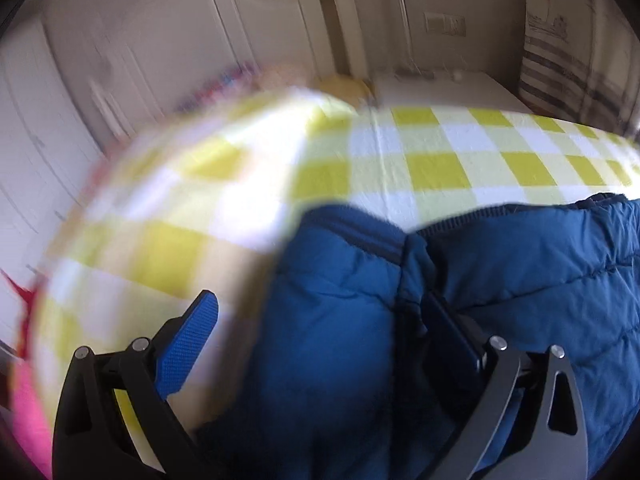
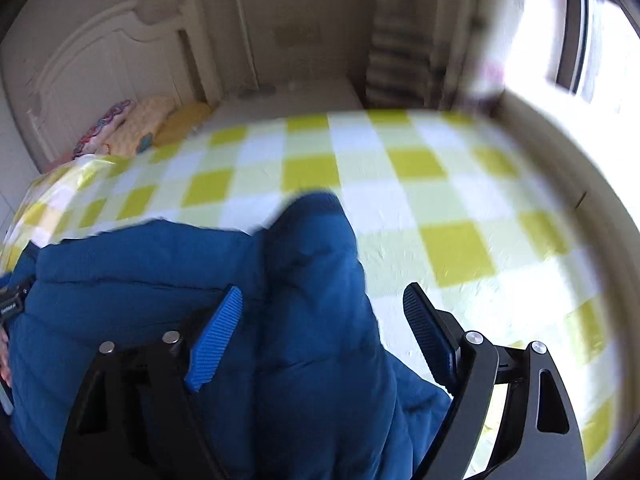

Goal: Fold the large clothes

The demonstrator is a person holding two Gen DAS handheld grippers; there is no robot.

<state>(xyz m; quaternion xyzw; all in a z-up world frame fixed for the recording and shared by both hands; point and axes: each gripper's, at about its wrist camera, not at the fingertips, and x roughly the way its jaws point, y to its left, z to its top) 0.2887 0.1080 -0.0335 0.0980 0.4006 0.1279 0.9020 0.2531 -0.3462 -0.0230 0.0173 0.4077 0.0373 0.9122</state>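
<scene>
Yellow-green and white checks: a cotton-looking bedcover (image 2: 400, 200) spreads over the whole bed, the largest thing in both views. Far end of the bed meets a cream carved headboard (image 2: 100, 68); a yellow pillow (image 2: 184, 122) and a patterned pillow (image 2: 108, 128) sit at that far edge, toward its left corner in the right wrist view. Cream wardrobe doors (image 1: 80, 92) run along the bed's left side, smeared by blur. A striped curtain (image 1: 568, 72) hangs past the far right corner; bright window (image 2: 600, 40) beside it.

Blue quilted puffer jacket (image 1: 520, 280) lies on the near part of the bed, toward the near edge, its dark zipper line running along the upper fold. In the right wrist view the same jacket fills the lower left, one padded fold rising in a hump toward the bed's middle.

Left gripper (image 1: 316, 328): jaws stand wide apart. Left blue pad is clear, over the bedcover; right finger is half sunk in a crease of the jacket. Fabric lies between the jaws, but no squeeze on it is visible.

Right gripper (image 2: 324, 332): jaws spread wide, a jacket fold lying between them; the right pad is clear of the cloth, the left just beside it. Nothing clamped.
</scene>
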